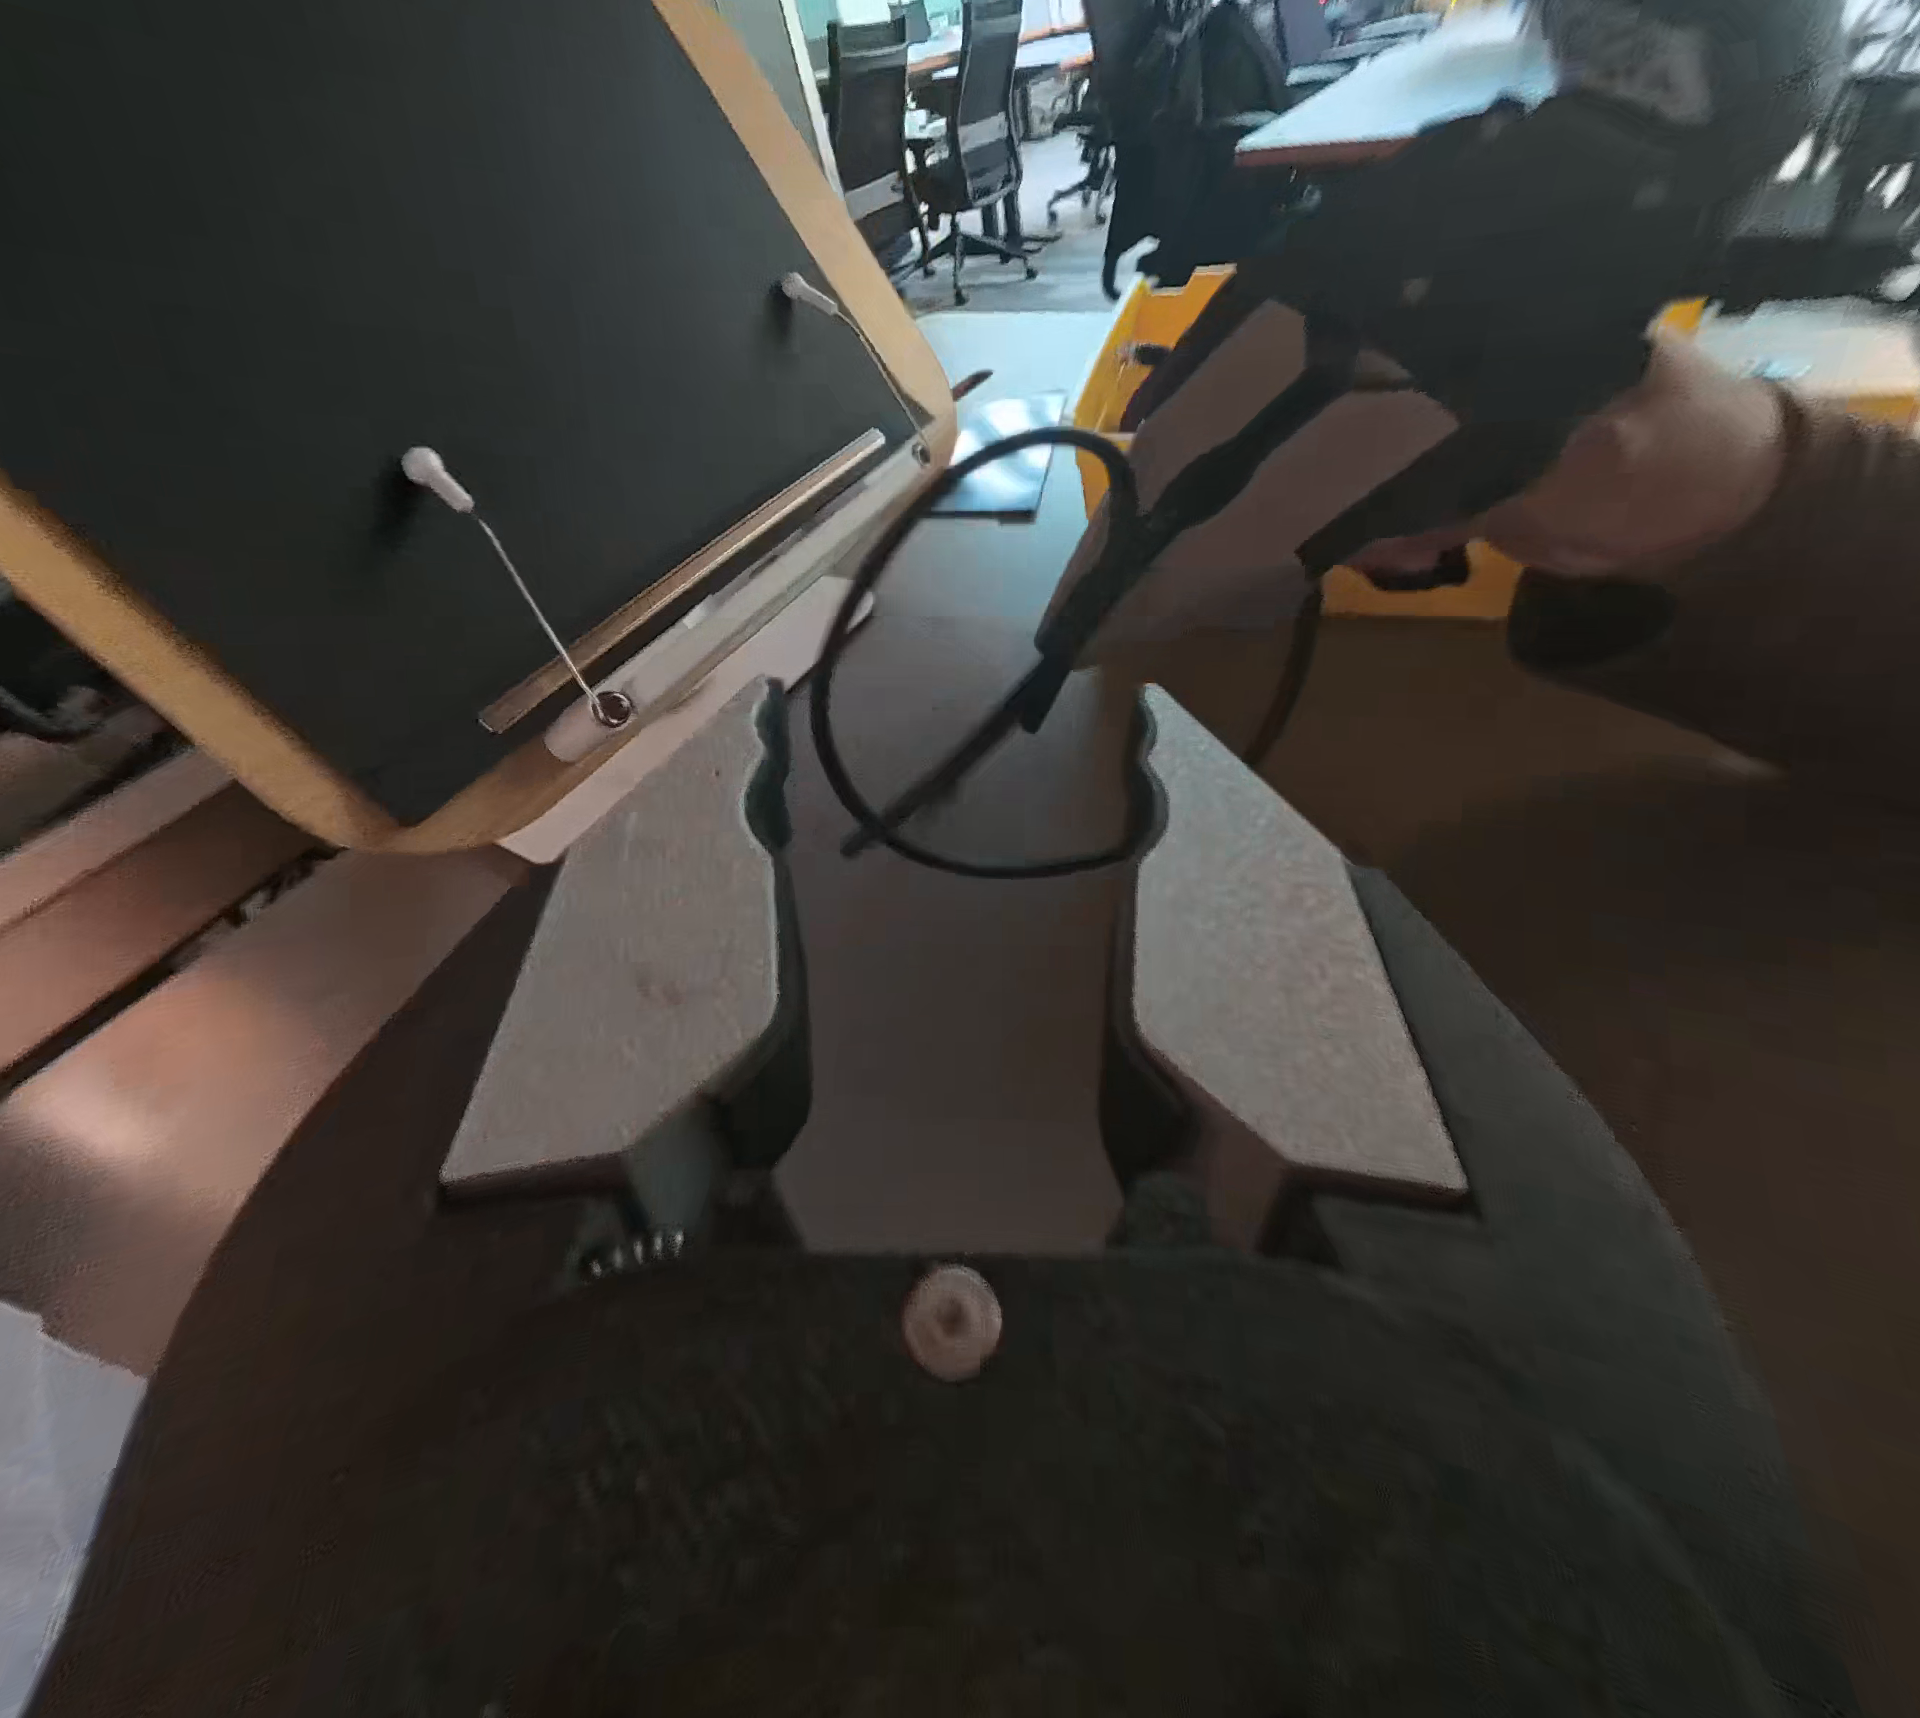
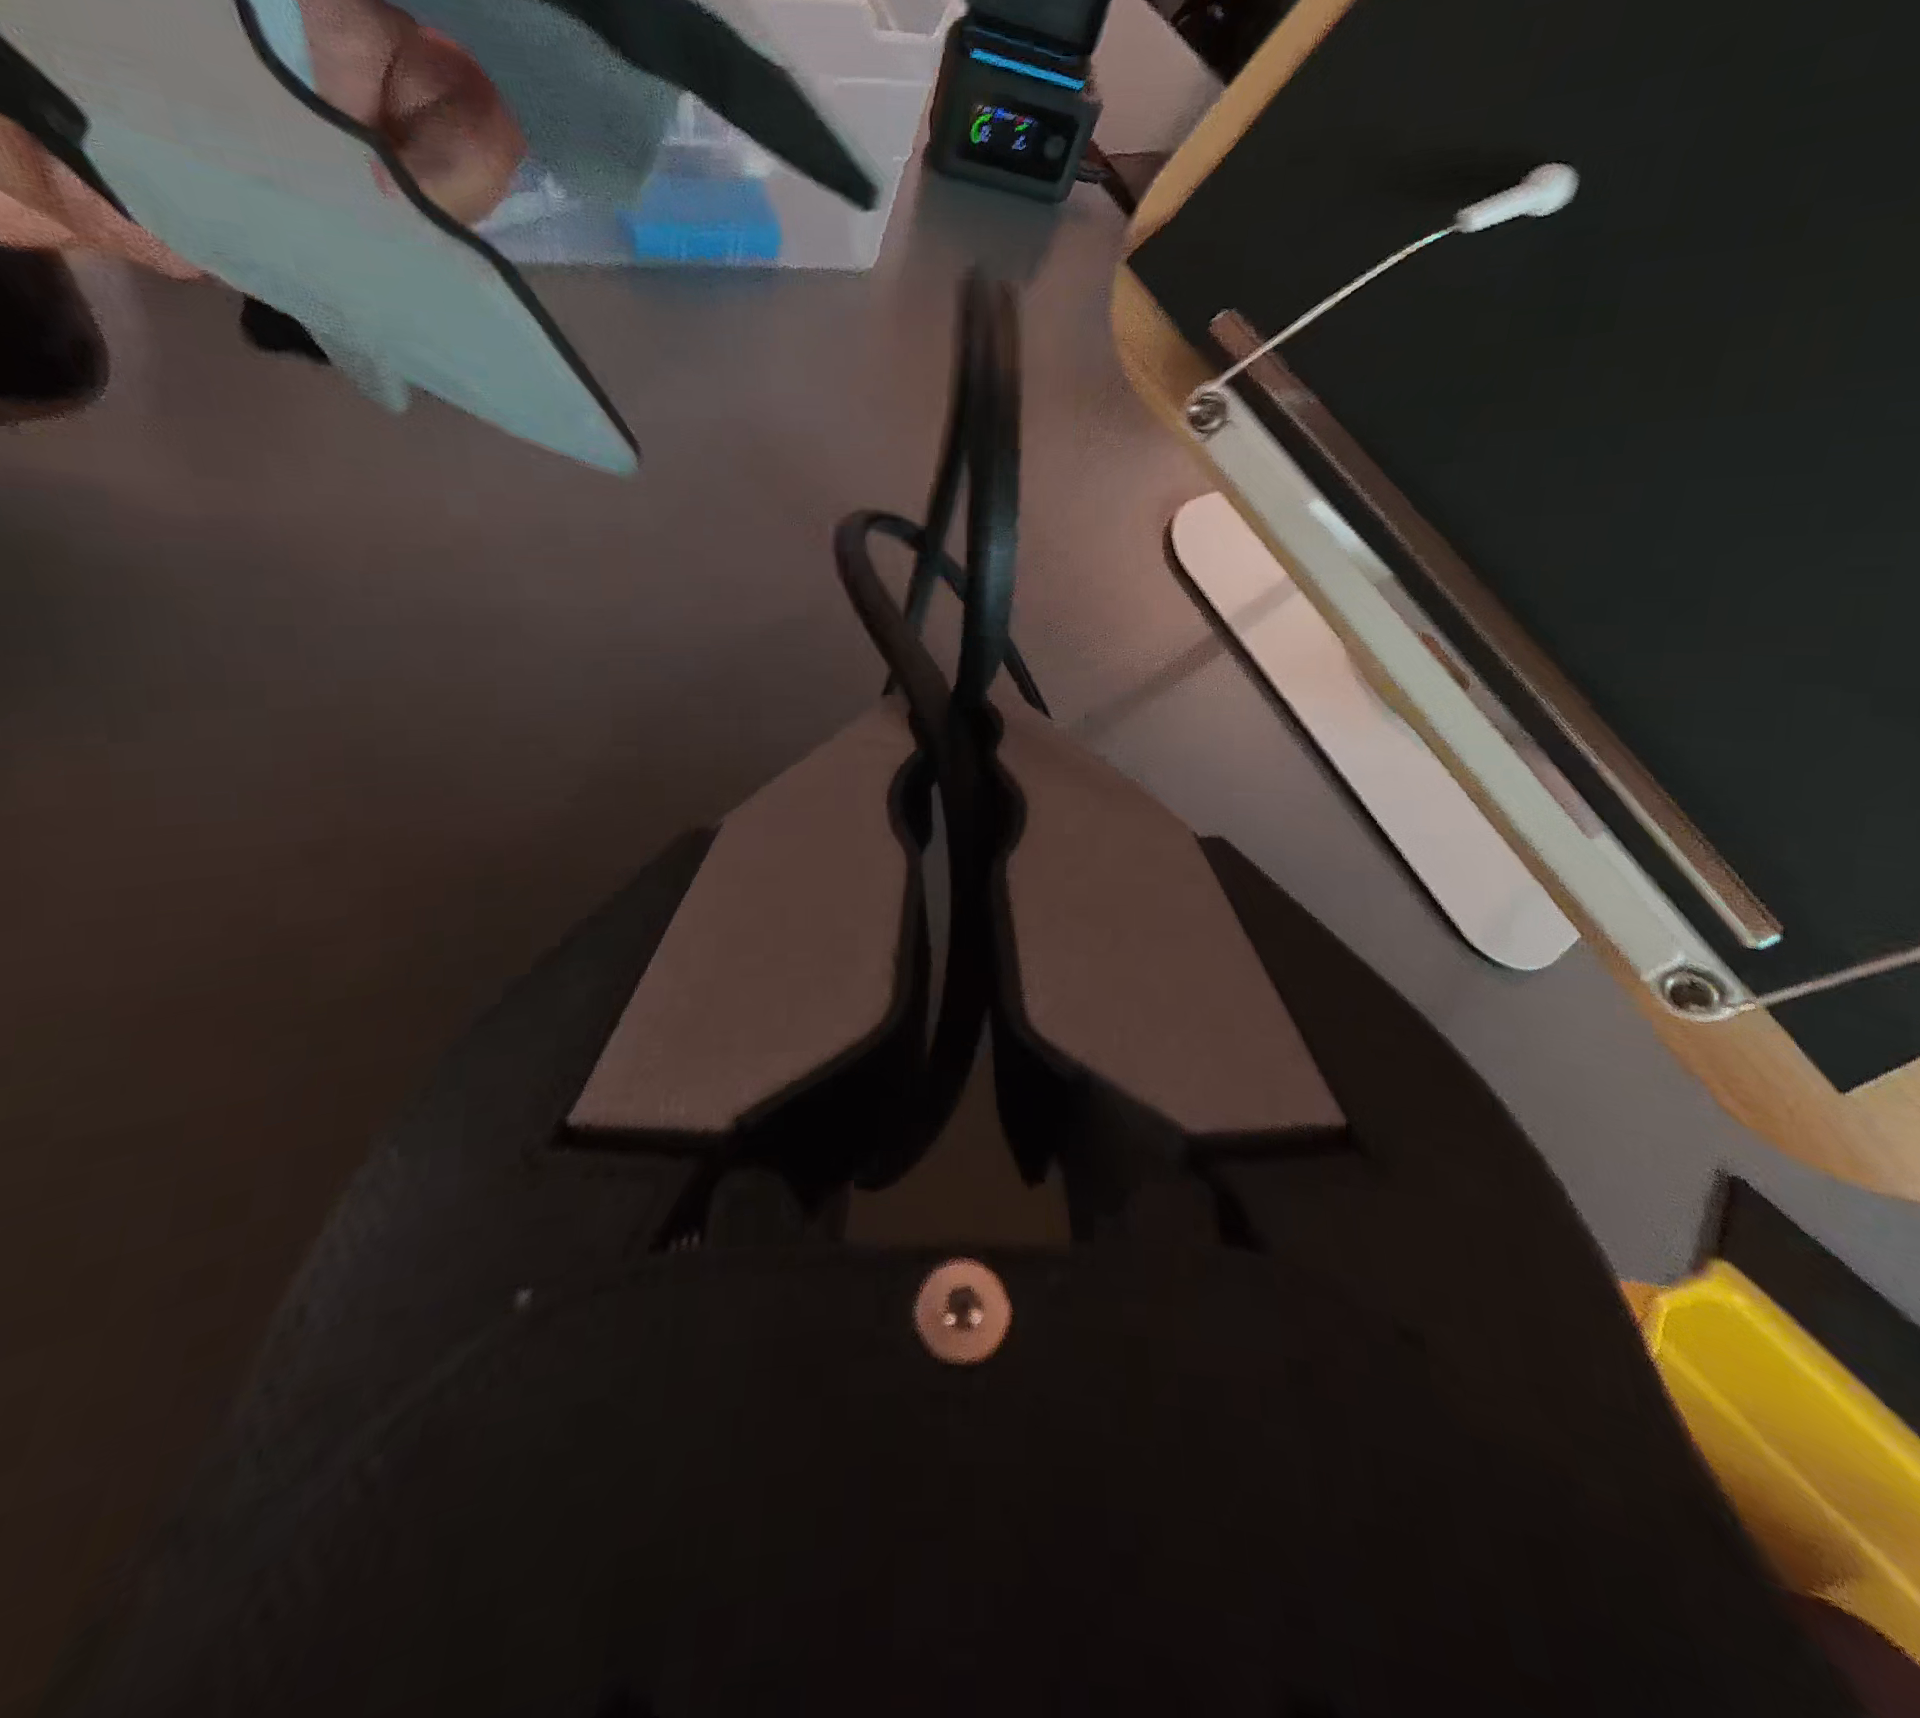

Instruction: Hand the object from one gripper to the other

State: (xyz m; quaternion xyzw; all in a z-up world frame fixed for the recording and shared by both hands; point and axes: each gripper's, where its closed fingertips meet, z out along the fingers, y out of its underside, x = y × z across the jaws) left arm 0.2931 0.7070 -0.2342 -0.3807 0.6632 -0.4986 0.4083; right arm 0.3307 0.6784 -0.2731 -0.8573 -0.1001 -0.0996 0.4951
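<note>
We see a looped black cable tie pinched between the fingers of the right hand-held gripper, its strands running back through the narrow slot between the two grey pads and its loops standing out ahead of the tips. From the left wrist view the same cable tie hangs as an open ring from the right hand-held gripper, which reaches in from the upper right with a person's hand on its grip. The ring sits just ahead of and between the fingertips of the left hand-held gripper, whose fingers stand wide apart; we cannot tell whether the lower edge of the ring touches its right finger. In the right wrist view the left hand-held gripper shows at upper left, spread open, with fingers of the person's hand behind it.

Below both lies the dark brown desk. To the left of the left hand-held gripper, and to the right of the right one, stands a tilted black board with a wooden rim, carrying two thin wire page holders. Ahead of the right hand-held gripper sit a small black device with a lit screen and a clear plastic bin. A yellow bin stands beyond the right hand-held gripper.
</note>
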